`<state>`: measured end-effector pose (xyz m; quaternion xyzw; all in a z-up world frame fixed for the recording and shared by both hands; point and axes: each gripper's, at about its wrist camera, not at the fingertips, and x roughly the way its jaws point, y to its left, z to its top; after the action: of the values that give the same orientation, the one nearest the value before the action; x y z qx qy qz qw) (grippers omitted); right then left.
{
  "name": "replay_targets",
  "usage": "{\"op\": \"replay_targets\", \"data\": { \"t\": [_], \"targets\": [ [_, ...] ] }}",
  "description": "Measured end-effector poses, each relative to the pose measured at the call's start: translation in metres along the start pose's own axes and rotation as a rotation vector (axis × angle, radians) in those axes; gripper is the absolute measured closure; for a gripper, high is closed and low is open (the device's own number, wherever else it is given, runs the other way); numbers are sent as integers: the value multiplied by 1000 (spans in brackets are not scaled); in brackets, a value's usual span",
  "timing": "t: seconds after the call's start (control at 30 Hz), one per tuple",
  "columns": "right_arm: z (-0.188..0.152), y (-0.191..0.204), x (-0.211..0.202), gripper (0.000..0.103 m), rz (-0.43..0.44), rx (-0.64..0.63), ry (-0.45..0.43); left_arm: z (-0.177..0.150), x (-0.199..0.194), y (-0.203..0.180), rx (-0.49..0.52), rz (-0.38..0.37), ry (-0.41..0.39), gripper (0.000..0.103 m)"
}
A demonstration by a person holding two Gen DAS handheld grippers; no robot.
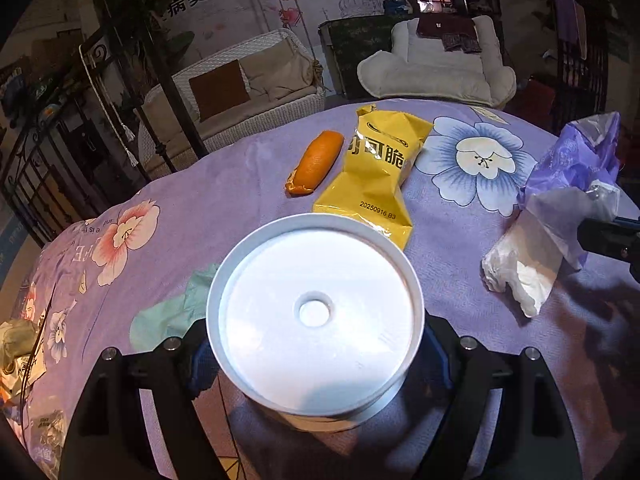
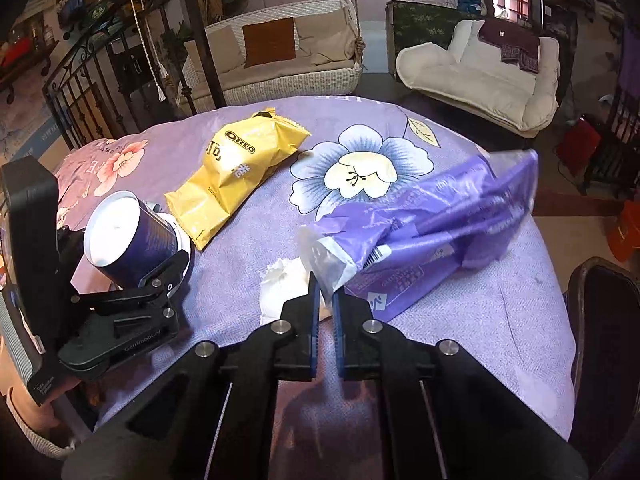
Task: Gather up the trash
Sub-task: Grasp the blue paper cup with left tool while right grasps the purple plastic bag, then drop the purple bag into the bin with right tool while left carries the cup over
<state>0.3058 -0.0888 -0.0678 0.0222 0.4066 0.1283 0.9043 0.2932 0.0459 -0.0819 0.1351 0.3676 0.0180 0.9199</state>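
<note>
At twelve o'clock beyond your left gripper, which clasps the cup, the yellow wrapper lies lengthwise away, while your right gripper pinches the purple bag.

Soft, matt purple floral cloth with a fine woven texture, spread over the table. Thin, glossy purple plastic bag, crinkled and partly translucent. Shiny yellow foil snack packet, creased and printed. Crumpled white tissue paper, matt and soft-looking. Round paper cup with dark blue glossy wall and smooth white base. Dull, pitted orange peel. Matt black plastic gripper arms with bright metal bolts and ribbed blue rubbery pads. Woven white wicker swing seat with cloth cushions.
</note>
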Motion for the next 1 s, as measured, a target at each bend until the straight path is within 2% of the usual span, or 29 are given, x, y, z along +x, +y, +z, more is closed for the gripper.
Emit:
{"op": "replay_targets", "data": {
  "t": [0.3,0.53,0.73,1.0],
  "targets": [
    [-5,-2,-21,98,36,16,-54,-8,-41,-6,-47,-17,-96,24],
    [-14,-14,-73,98,30,14,-162,-8,-76,-11,-105,-83,-174,24],
    [-27,-53,-117,98,-10,80,-244,-3,-106,-29,-123,-184,-245,24],
    [-59,-123,-143,98,-127,241,-266,8,-126,-64,-107,-310,-295,24]
  ]
}}
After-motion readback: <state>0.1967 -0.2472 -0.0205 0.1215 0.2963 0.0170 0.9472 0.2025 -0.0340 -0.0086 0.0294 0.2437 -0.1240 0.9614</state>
